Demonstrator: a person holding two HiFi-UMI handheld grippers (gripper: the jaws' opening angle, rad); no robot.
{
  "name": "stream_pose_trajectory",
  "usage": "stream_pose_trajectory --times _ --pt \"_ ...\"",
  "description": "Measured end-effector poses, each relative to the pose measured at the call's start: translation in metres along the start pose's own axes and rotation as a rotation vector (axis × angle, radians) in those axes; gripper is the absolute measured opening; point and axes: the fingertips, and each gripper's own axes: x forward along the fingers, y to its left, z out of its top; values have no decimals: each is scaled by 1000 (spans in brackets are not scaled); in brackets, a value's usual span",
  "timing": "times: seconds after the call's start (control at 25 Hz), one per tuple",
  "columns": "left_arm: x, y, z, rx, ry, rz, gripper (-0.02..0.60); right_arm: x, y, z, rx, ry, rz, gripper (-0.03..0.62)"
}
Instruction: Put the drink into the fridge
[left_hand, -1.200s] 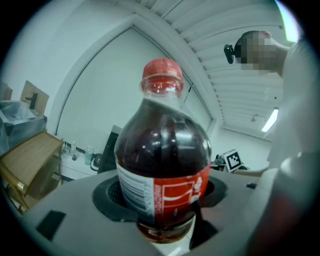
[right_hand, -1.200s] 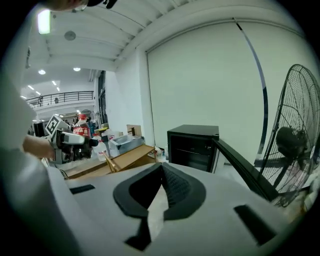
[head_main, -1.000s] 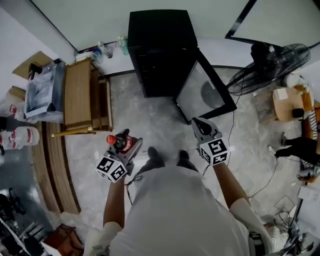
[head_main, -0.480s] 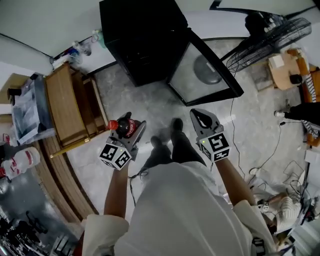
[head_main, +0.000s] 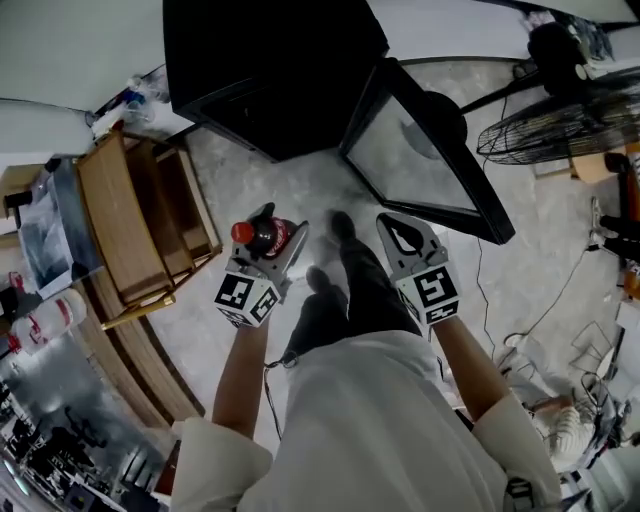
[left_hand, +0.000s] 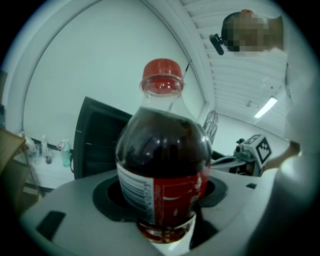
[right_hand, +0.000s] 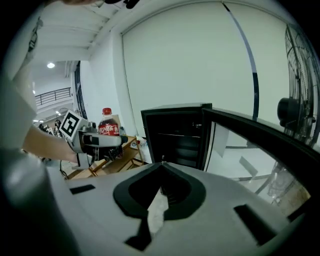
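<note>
The drink is a cola bottle (head_main: 262, 236) with a red cap and red label, upright in my left gripper (head_main: 274, 238), which is shut on its lower body. In the left gripper view the bottle (left_hand: 162, 165) fills the middle between the jaws. The black fridge (head_main: 265, 70) stands ahead with its glass door (head_main: 425, 150) swung open to the right. My right gripper (head_main: 399, 234) is level with the left one, shut, with nothing in it. In the right gripper view the fridge's dark open inside (right_hand: 177, 140) with shelves shows ahead, the door (right_hand: 260, 137) to its right.
Wooden crates and boards (head_main: 140, 215) lie left of the fridge, with small bottles (head_main: 135, 92) by the wall. A floor fan (head_main: 565, 120) stands at the right behind the door. Cables (head_main: 540, 310) run over the marble floor. The person's feet (head_main: 335, 255) are between the grippers.
The person has stepped toward the fridge, so fridge and open door are nearer and larger. Both grippers came along at the same spacing, the left still holding the bottle.
</note>
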Motion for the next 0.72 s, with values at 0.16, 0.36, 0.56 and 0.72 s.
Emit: stream_pose_trajectory --times 0.16,0.36,0.56,0.72 --pt "48 35 -21 11 16 35 296 50 -19 -13 18 9 20 -3" --pt "98 107 -54 76 17 74 296 128 -17 -28 9 7 50 -3" --pt "144 151 -86 131 30 95 296 178 -26 -51 -13 21 68 -3" --pt "181 179 -147 144 58 119 296 219 -48 -104 -4 7 64 -3"
